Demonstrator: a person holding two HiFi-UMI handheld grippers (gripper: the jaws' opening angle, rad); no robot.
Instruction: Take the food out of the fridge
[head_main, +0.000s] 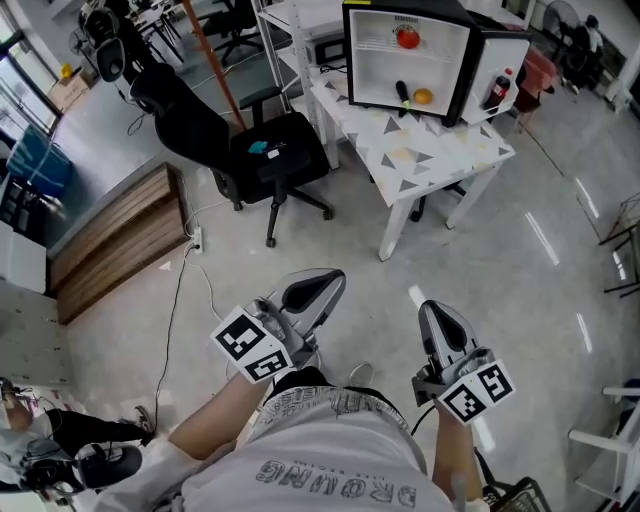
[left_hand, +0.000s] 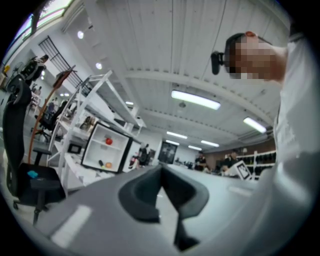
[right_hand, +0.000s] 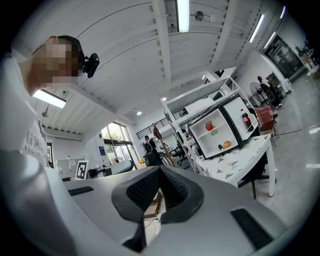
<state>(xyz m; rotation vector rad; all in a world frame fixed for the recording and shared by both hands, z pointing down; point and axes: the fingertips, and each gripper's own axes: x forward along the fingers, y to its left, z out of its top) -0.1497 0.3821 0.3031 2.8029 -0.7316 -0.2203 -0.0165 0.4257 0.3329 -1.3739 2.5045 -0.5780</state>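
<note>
Tomato and orange were seen in the open fridge on the surface, far ahead of the left claw and right claw, both closed and empty; the right was judged nearer.

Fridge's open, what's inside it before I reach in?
In the fridge: a red round fruit on the upper shelf; a dark elongated item and an orange on its bottom. A red-labelled bottle stands in the door. The door's other pockets are too small to tell.
</note>
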